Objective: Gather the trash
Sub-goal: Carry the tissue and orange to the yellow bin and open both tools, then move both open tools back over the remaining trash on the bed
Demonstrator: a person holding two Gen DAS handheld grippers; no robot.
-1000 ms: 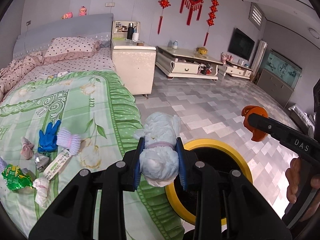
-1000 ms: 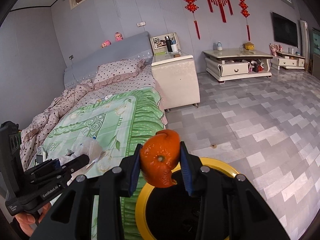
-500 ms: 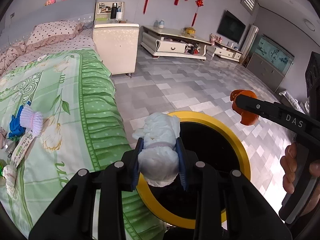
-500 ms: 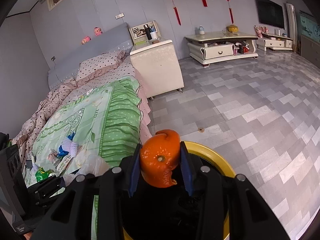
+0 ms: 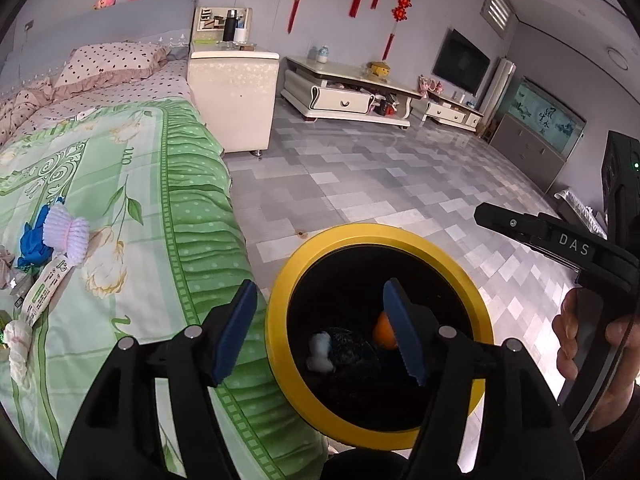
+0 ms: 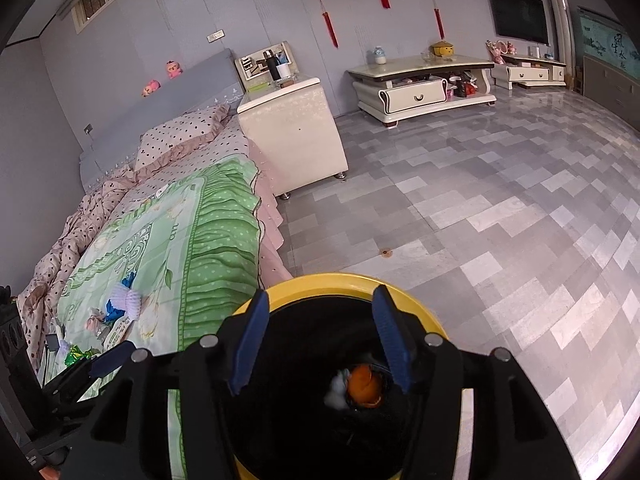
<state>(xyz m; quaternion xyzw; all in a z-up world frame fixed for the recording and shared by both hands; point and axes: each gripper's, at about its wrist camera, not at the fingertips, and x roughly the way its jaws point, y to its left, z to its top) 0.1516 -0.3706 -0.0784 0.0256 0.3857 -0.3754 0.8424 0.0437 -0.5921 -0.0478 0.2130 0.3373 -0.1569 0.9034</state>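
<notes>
because both tools hang over the round yellow-rimmed black bin (image 5: pixel 276 308) at lower centre of the frame, the left gripper (image 5: pixel 320 322) and right gripper (image 6: pixel 318 334) show jaws spread wide, holding nothing; orange peel (image 6: pixel 363 389) and white tissue wad (image 5: pixel 320 354) lie inside, more litter waits on the green bedspread (image 5: pixel 120 168).

A yellow-rimmed black bin (image 5: pixel 280 280) stands on the floor against the bed's edge. Deep inside lie a white tissue wad (image 5: pixel 320 351) and an orange peel (image 6: pixel 363 385), side by side, near touching, on its dark bottom.
</notes>
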